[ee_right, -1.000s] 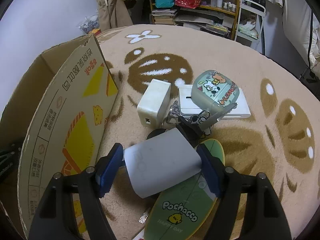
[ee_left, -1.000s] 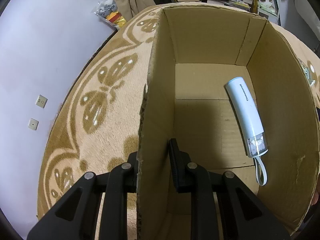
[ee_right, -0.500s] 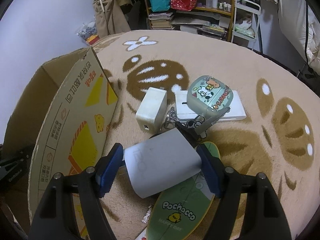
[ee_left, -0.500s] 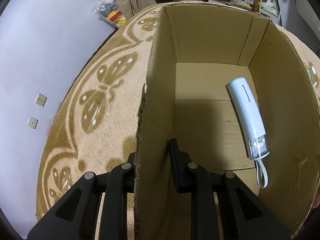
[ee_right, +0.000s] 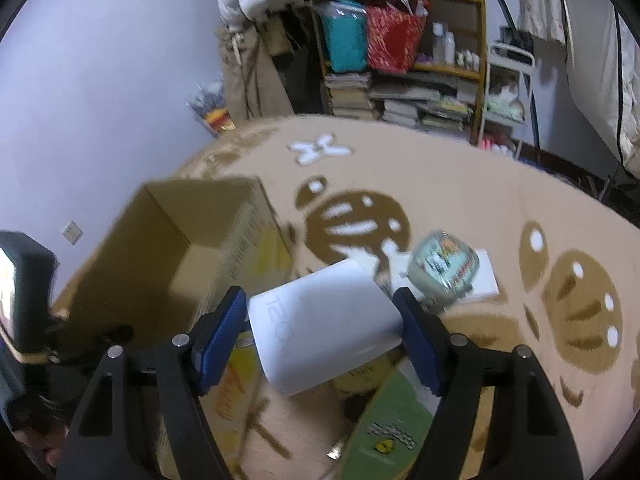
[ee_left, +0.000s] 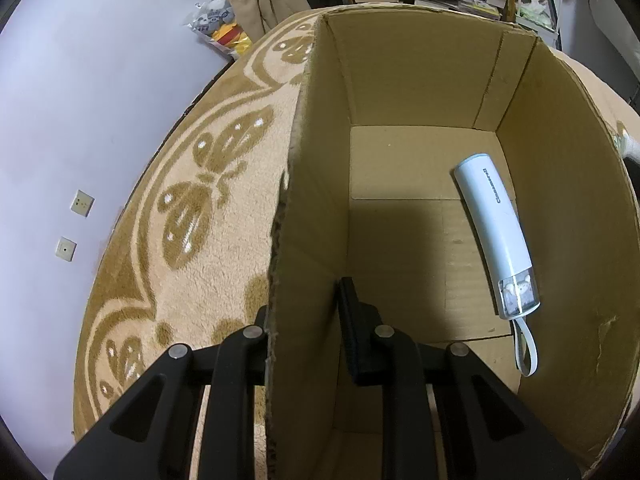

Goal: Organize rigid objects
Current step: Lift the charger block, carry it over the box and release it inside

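My left gripper (ee_left: 306,320) is shut on the left wall of the open cardboard box (ee_left: 312,216), one finger inside and one outside. A white cylindrical device with a strap (ee_left: 496,236) lies on the box floor at the right. My right gripper (ee_right: 322,332) is shut on a white rectangular block (ee_right: 324,328) and holds it above the carpet, just right of the box (ee_right: 180,256). Below lie a cartoon-printed case (ee_right: 444,268) on a flat white box (ee_right: 486,280) and a green Pochacco item (ee_right: 388,428).
The patterned beige carpet (ee_right: 440,184) covers the floor. A bookshelf with bags, books and bottles (ee_right: 400,60) stands at the back. A lilac wall with sockets (ee_left: 72,224) is at the left. A bag of toys (ee_left: 220,28) sits by the wall.
My right gripper has lifted the white block up off the pile and tilted upward, toward the box; the view is motion-blurred. The left gripper still holds the box wall.
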The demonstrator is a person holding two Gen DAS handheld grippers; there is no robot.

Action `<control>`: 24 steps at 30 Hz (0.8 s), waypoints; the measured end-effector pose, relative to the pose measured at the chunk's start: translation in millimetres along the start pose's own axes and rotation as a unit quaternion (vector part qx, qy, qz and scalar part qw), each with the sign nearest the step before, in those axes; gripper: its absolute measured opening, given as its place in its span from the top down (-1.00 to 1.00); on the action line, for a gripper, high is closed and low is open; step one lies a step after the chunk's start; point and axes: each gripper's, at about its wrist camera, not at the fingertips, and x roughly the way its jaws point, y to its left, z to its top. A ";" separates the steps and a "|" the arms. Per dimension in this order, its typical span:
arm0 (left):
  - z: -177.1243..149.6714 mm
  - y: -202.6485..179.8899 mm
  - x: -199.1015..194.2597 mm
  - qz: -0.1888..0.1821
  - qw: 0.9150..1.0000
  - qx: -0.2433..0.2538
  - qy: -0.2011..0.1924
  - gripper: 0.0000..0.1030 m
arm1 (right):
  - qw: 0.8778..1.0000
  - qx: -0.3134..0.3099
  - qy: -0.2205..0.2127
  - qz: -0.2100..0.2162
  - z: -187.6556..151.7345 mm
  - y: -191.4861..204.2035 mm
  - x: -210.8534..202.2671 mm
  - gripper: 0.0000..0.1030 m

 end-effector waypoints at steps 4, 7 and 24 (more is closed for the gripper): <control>0.4 0.3 -0.3 0.000 1.000 0.000 -0.001 0.62 | 1.000 -0.013 -0.024 -0.002 9.6 12.6 -4.2 -0.44; 0.3 0.0 0.2 0.005 1.000 -0.001 0.000 0.62 | 0.999 -0.014 -0.038 -0.010 16.6 13.8 -5.5 -0.31; 1.7 -3.4 -1.0 0.007 1.000 0.002 -0.002 0.61 | 0.993 0.017 -0.118 0.017 29.4 0.6 -37.5 -0.30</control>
